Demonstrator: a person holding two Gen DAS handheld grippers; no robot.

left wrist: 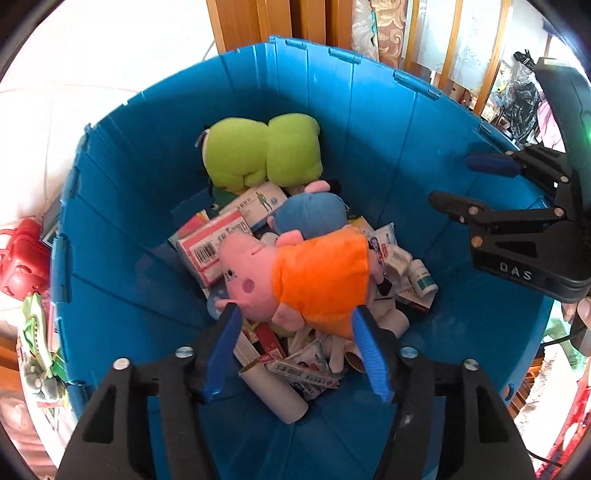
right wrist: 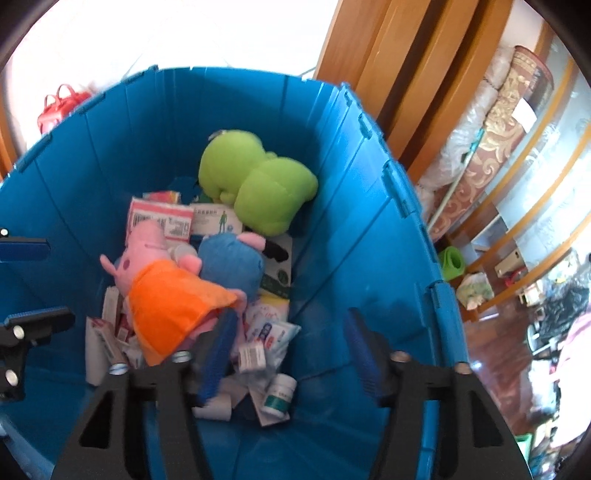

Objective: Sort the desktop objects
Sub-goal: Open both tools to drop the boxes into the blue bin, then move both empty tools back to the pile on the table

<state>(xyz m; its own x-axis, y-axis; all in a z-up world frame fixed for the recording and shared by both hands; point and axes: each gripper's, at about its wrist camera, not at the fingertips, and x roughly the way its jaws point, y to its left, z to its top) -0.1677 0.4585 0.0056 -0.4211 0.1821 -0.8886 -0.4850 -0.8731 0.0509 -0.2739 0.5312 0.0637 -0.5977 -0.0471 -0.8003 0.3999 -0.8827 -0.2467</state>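
A deep blue bin (left wrist: 147, 221) (right wrist: 351, 240) holds the sorted things. On top lies a pink pig plush in an orange dress (left wrist: 321, 280) (right wrist: 166, 306), with a blue-dressed plush (left wrist: 310, 218) (right wrist: 232, 262) and a green plush (left wrist: 258, 151) (right wrist: 255, 188) behind it. My left gripper (left wrist: 295, 350) (right wrist: 26, 282) hangs open just above the pig, its blue pads on either side without pressing. My right gripper (right wrist: 290, 354) (left wrist: 469, 184) is open too, and only the dress corner lies near its left finger. Medicine boxes, a white bottle (left wrist: 423, 278) (right wrist: 280, 393) and a cardboard tube (left wrist: 273, 395) lie underneath.
A red bag (left wrist: 20, 258) (right wrist: 61, 103) sits outside the bin on the left. A wooden door frame (left wrist: 258, 22) (right wrist: 388, 74) rises behind it. Shelves with rolled bedding (right wrist: 498, 129) and clutter stand to the right. The bin walls close in on both grippers.
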